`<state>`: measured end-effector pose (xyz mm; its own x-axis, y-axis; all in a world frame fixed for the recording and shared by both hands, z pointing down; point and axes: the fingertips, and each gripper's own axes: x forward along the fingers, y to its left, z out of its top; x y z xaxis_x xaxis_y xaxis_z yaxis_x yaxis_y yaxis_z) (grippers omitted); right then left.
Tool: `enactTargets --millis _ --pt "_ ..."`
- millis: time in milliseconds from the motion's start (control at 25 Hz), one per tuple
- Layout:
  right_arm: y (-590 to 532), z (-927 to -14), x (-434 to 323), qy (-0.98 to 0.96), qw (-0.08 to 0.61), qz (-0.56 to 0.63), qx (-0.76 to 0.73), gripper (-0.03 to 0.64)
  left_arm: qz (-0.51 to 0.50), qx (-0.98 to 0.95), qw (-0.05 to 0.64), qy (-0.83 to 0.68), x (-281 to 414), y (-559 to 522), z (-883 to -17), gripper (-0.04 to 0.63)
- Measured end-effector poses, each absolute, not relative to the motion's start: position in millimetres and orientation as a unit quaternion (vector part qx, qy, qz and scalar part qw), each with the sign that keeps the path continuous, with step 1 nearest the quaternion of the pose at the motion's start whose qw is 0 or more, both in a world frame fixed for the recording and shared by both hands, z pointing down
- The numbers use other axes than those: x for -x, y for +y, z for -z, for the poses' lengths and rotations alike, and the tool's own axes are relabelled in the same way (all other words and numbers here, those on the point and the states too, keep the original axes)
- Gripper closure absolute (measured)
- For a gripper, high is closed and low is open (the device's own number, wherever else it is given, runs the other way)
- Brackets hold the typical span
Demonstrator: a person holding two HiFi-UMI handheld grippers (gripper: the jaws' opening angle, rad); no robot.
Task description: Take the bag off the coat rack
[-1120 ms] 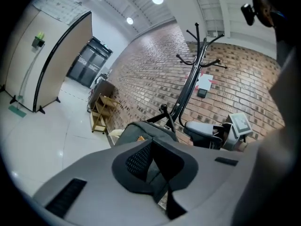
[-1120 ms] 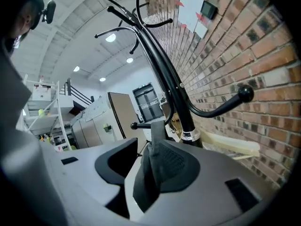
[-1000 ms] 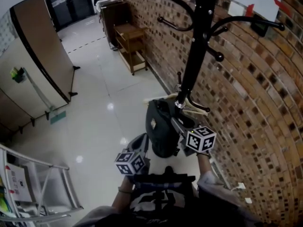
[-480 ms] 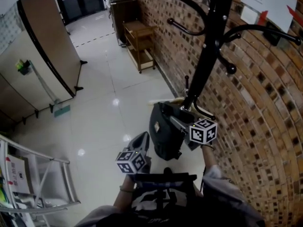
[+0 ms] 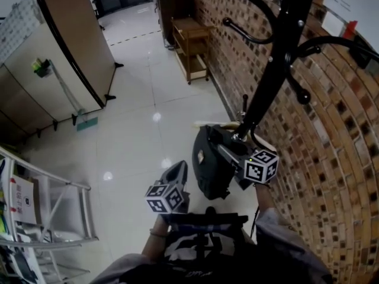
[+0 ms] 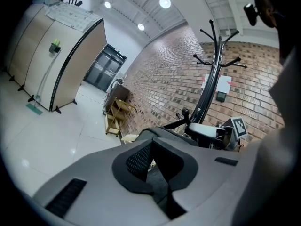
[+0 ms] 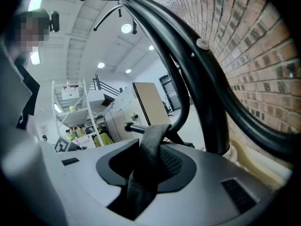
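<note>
The bag (image 5: 210, 164) is found hung low on the coat rack (image 5: 278, 58), at 7 o'clock of its pole. Its strap (image 7: 155, 133) is clamped by the right tongs (image 7: 148, 161), just closed. The left tongs (image 6: 151, 149) are held together, empty. If pulled level, the strap could be snagged on the peg (image 7: 132, 127) and the rack tipped.

Black coat rack (image 5: 278, 58) stands on glossy floor (image 5: 142, 141); bag (image 5: 208, 170) hangs.
</note>
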<state>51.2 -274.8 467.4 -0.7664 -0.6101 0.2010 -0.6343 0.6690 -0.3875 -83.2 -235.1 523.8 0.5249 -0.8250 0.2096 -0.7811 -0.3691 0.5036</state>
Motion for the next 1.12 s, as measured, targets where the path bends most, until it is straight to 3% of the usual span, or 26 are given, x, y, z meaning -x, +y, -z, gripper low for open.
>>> enactTargets --millis 480,800,1120 --pt "-254 -416 -11 -0.913 -0.095 -0.321 -0.234 0.557 0.052 -0.807 0.268 -0.524 109 -252 -517 0.588" --pt "-226 -383 46 -0.933 -0.075 -0.297 -0.188 0.565 0.068 -0.786 0.268 -0.553 140 -259 -515 0.588" --pt "-216 -407 69 -0.923 -0.067 -0.327 -0.191 0.565 0.071 -0.771 0.265 -0.575 165 -252 -516 0.588"
